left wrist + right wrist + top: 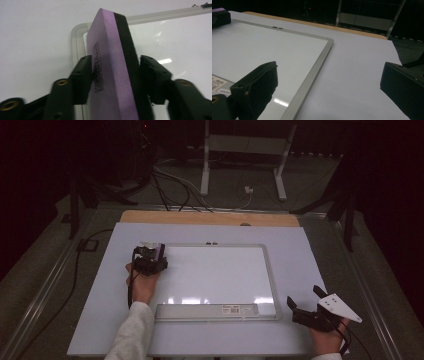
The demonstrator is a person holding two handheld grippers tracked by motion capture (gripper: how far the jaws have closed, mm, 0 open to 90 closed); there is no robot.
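Note:
A purple eraser (pixel 110 62) with a black felt side stands on edge over the near-left corner of a whiteboard (pixel 175 45). My left gripper (pixel 115 67) is shut on it, one jaw against the purple face and the other against the felt. In the high view the left gripper (pixel 150 255) and the eraser (pixel 159 251) sit at the top-left corner of the whiteboard (pixel 220 275). My right gripper (pixel 303 296) rests open and empty on the table off the board's lower-right corner. The right gripper (pixel 329 75) looks across the whiteboard (pixel 274 50) toward the eraser (pixel 219 10).
The board lies on a pale sheet (pixel 300 250) over a wooden table (pixel 210 217). A grey tray (pixel 207 311) with a barcode label runs along the board's near edge. Beyond the table stand white frame legs (pixel 205 170) and floor cables (pixel 175 185).

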